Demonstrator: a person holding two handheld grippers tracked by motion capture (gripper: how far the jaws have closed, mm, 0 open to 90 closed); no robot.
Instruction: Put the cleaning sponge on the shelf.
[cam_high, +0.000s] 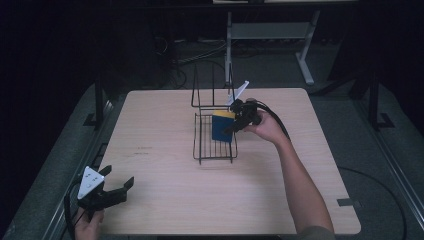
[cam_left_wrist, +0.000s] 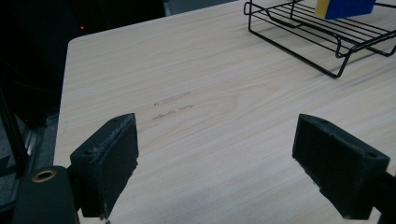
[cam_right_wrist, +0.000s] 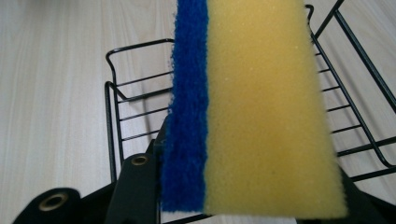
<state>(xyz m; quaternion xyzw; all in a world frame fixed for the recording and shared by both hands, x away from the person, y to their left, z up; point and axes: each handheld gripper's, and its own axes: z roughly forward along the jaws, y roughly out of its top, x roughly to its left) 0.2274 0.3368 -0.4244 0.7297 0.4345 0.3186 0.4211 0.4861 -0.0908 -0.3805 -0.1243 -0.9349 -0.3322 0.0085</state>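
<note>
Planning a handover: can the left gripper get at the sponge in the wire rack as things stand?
Probably not without a long reach. The left gripper sits open at the table's near left corner, far from the wire rack. Bare tabletop lies between, but the right gripper is already clamped on the sponge.

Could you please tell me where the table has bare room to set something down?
The table is bare left of the wire rack and along the near edge. It is crowded mid-table: the right gripper holds a sponge over the rack.
</note>
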